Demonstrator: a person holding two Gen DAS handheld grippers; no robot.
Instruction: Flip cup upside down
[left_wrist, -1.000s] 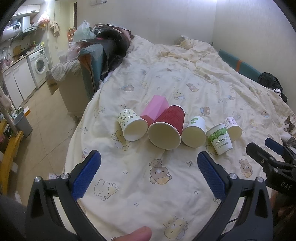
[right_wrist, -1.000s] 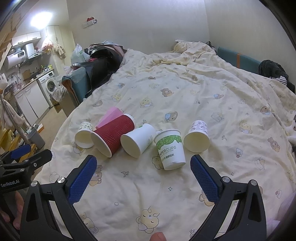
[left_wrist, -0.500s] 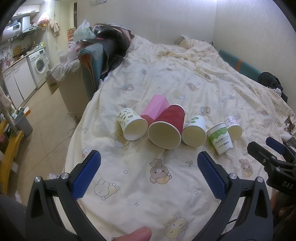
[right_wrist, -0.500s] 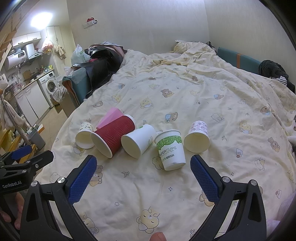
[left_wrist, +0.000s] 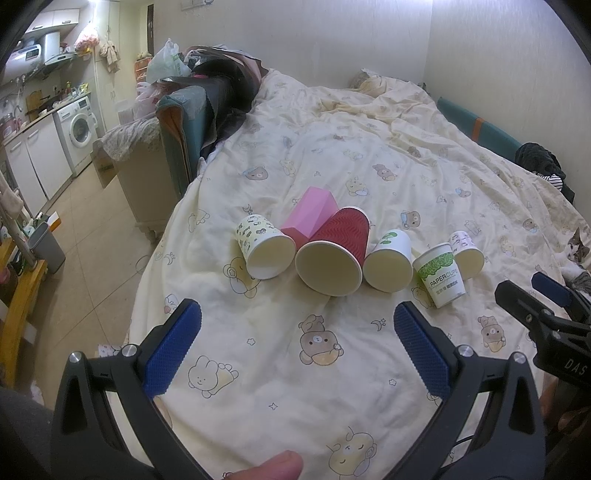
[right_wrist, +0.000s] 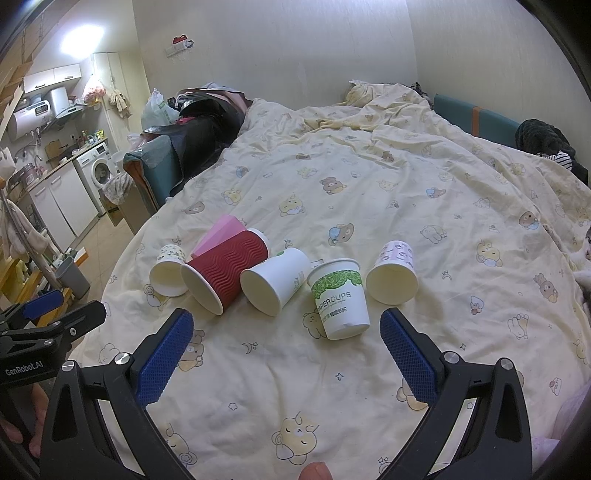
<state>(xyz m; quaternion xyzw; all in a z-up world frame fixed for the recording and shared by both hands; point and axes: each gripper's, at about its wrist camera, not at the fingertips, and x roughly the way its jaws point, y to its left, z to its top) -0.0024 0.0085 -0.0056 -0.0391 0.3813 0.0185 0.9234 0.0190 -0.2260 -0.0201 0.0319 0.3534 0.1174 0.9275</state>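
Observation:
Several paper cups lie in a row on the bed. A green-leaf "PAPERCUPS" cup (right_wrist: 341, 297) (left_wrist: 441, 275) stands upside down. On their sides, mouths toward me, lie a small patterned cup (left_wrist: 264, 245) (right_wrist: 168, 269), a large red ribbed cup (left_wrist: 334, 253) (right_wrist: 225, 271), a white cup (left_wrist: 389, 260) (right_wrist: 275, 286) and a small lilac cup (right_wrist: 393, 275) (left_wrist: 465, 251). My left gripper (left_wrist: 295, 347) is open and empty, short of the red cup. My right gripper (right_wrist: 286, 352) is open and empty, short of the white and green cups.
A pink box (left_wrist: 312, 210) lies behind the red cup. The cream bear-print duvet (right_wrist: 406, 192) covers the bed. A teal chair with dark clothes (left_wrist: 192, 122) stands left of the bed, with floor and a washing machine (left_wrist: 79, 131) beyond. A cat (left_wrist: 576, 251) lies at the right edge.

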